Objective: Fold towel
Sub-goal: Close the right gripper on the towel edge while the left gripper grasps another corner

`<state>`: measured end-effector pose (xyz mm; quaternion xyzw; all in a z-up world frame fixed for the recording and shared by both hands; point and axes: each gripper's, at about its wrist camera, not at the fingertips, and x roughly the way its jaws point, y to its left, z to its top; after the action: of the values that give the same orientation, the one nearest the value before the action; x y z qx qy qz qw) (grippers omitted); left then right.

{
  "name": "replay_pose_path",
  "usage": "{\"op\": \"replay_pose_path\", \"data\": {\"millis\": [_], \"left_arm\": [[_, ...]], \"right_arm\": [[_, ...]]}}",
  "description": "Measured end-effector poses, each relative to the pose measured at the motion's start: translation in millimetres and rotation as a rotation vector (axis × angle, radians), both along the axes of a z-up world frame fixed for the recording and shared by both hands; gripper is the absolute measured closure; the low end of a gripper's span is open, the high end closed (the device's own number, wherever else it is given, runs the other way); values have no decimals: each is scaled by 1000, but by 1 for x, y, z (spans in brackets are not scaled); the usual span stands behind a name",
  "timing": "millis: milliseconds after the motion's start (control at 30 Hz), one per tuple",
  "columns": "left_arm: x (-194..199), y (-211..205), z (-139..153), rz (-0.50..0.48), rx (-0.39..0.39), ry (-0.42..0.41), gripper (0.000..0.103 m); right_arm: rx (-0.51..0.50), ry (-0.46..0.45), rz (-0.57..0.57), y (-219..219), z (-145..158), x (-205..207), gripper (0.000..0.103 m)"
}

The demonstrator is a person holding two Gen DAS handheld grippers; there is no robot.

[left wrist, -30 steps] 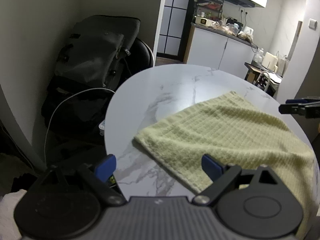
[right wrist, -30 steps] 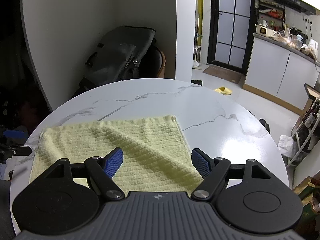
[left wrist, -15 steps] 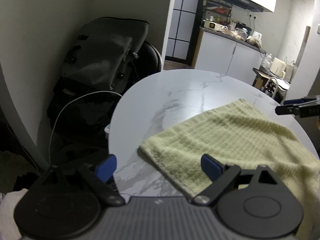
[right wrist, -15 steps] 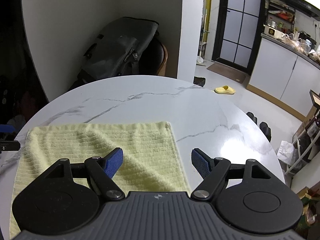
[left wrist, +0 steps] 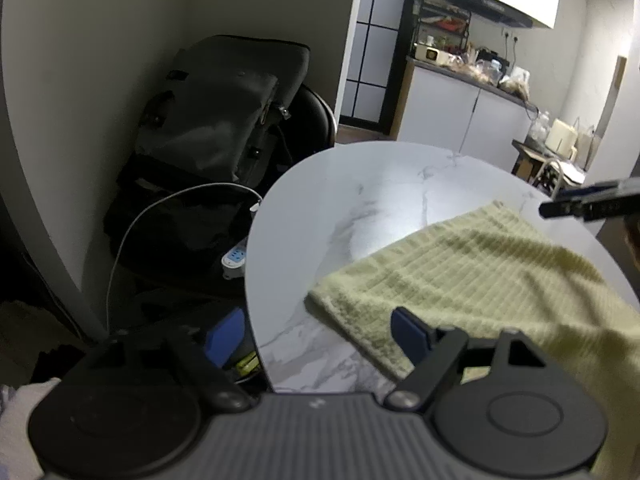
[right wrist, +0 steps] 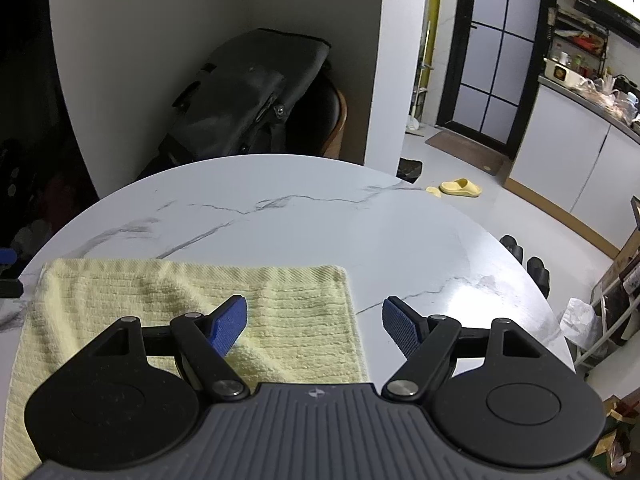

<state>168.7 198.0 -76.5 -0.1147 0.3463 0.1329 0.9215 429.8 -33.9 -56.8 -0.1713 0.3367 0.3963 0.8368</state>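
- Left wrist view: the left gripper [left wrist: 318,330] hangs over the near rim of the round marble worktop [left wrist: 360,216], its jaws spread wide and holding nothing; one blue pad sits off the rim, the other above the near edge of the towel [left wrist: 480,276].
- The pale yellow towel lies spread flat on the worktop, one corner pointing toward the left gripper, its near side running off past the worktop's rim.
- The right gripper [left wrist: 592,202] enters beyond the towel's far corner, seen side-on; whether its jaws are wide cannot be told from here.
- Beside the worktop a dark bag [left wrist: 224,108] leans on a chair, with a white cable [left wrist: 132,224] and a power strip [left wrist: 236,258] on the floor below.
- Right wrist view: the right gripper [right wrist: 314,322] has its jaws wide and empty, straddling the towel's [right wrist: 160,304] right edge, one pad above the cloth, the other above bare worktop [right wrist: 320,220].
- Beyond the worktop a yellow slipper [right wrist: 460,188] lies on the floor.
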Motion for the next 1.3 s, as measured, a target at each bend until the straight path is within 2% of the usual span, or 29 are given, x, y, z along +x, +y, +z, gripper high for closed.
{"op": "replay_pose_path", "data": {"millis": [133,200,267,367,433,500,567,767,867,967,1300], "left_arm": [[9,4,-1,-1,-35,-22,27],[15,5,-4,-1,-42,-17,36],[23,4,-9,-2,-47,-1,43],[28,0,-12,-10,-49,-12,43],[32,-4,-13,-16,-32,-9,45],[33,-8,-12,-23,-21,-4,56],[35,-10,-12,-21,-6,2,61],[36,-18,-13,-23,40,16,64],[38,-20,-14,-9,63,23,79],[39,-17,-14,-8,30,13,87],[38,-17,-15,-10,34,1,89]], "right_arm": [[-1,5,-5,6,-5,8,24],[0,9,-8,9,-7,13,25],[-3,8,-8,15,-9,17,32],[-12,14,-4,20,-13,23,33],[-14,20,-5,22,-16,27,33],[-11,27,-5,23,-18,32,33],[-8,33,-4,24,-20,36,33],[-5,40,12,27,-26,44,33],[-4,48,19,28,-30,46,33],[-26,58,24,30,-41,47,33],[-15,73,38,29,-42,50,33]]}}
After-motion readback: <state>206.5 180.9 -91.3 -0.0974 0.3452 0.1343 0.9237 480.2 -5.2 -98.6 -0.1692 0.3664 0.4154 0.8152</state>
